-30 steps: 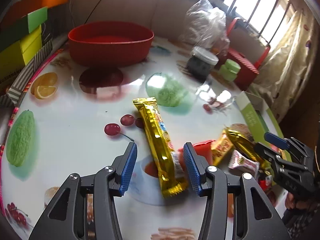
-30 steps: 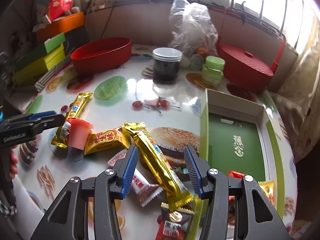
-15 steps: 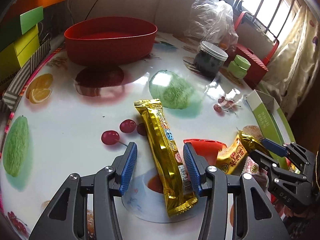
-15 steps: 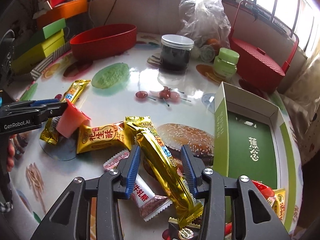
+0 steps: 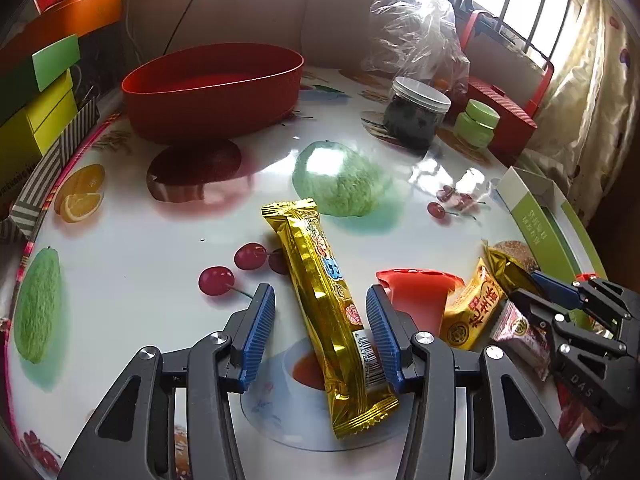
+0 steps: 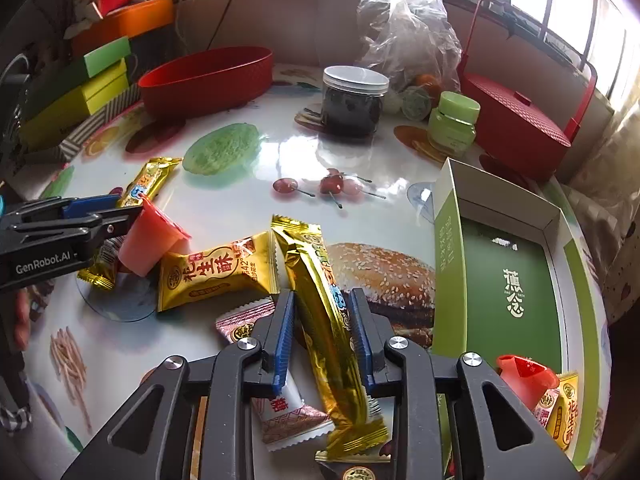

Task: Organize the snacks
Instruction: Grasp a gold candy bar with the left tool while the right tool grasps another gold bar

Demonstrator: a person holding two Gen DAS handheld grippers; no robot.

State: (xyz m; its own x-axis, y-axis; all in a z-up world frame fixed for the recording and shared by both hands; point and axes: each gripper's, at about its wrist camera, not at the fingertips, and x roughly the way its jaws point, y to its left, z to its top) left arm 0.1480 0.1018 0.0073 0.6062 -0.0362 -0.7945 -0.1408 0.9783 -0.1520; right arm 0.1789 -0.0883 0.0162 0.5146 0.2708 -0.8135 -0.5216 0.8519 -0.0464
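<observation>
right gripper (image 6: 322, 334): I see jaws closing on gold wafer bar (image 6: 324, 312), pads nearly on the foil, bar lying on the table (image 6: 248, 200)
left gripper (image 5: 320, 330): fingers apart, straddling second gold bar (image 5: 324, 304), right pad just beside the wrapper
risk 1: slick foil, bar may slip or pivot on lift
risk 2: pink sachet (image 6: 280, 400) lies under it and could drag along
risk 3: left finger may nudge red jelly cup (image 5: 416, 296)
target: green box (image 6: 508, 280), my guess
</observation>
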